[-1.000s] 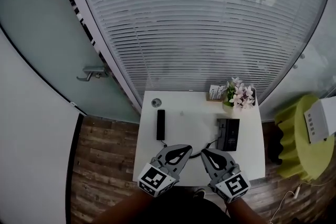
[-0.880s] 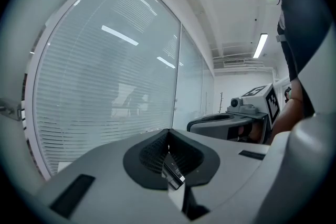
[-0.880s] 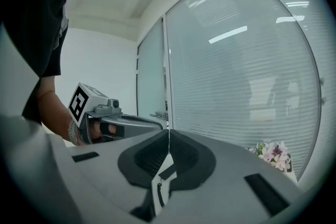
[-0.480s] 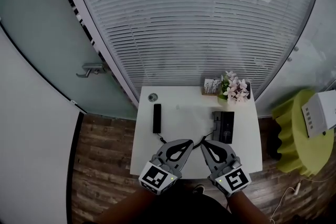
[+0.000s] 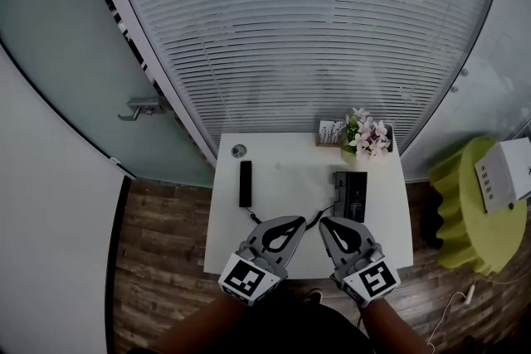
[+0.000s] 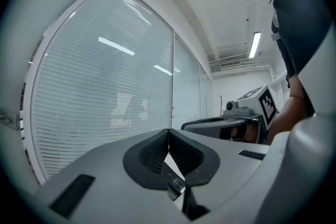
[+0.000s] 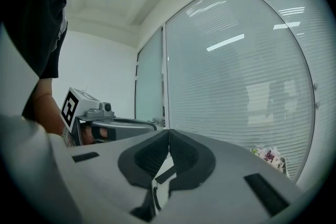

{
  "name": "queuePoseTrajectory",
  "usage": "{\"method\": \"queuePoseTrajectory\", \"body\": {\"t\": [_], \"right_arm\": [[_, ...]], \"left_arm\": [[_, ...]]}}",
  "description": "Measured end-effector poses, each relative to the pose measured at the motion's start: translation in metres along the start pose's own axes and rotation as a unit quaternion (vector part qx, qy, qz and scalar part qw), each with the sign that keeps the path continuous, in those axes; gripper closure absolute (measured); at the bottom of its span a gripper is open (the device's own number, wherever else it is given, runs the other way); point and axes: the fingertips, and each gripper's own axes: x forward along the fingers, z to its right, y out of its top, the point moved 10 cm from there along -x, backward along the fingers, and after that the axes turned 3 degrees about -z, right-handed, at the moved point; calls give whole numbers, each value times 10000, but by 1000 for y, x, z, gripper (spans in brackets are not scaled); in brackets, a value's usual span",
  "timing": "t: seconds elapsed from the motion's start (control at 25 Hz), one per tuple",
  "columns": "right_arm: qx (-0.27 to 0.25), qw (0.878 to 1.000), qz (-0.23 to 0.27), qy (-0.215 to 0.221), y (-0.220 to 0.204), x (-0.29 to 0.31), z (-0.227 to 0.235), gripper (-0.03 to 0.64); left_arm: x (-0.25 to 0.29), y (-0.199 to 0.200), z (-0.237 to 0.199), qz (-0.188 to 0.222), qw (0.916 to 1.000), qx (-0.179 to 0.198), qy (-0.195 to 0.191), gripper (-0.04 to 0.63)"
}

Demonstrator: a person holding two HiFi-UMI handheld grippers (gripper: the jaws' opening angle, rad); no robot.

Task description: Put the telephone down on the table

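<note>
the black telephone handset (image 5: 246, 182) lies flat on the left of the white bench (image 5: 290, 170), well apart from the telephone base (image 5: 350, 196) on the right, with a pot of pale flowers (image 5: 366, 137) at the far right corner. the left gripper (image 5: 300, 220) and right gripper (image 5: 323, 221) hover side by side over the bench's near edge, pointing toward the window blinds (image 5: 307, 37), each with its fingers pressed together on nothing.
</note>
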Motion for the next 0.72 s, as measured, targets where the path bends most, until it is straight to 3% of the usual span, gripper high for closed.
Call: {"method": "queuePoseTrajectory", "body": {"t": [0.56,0.72], "right_arm": [[114,9999,-24,-116,0,4,2,595],[77,9999,1,-108,0,5,5,595]], "left_arm": [[2,-4,-4,55,9999,-149,5,586],[5,-2,-6,-5,10000,-34,-12,586]]}}
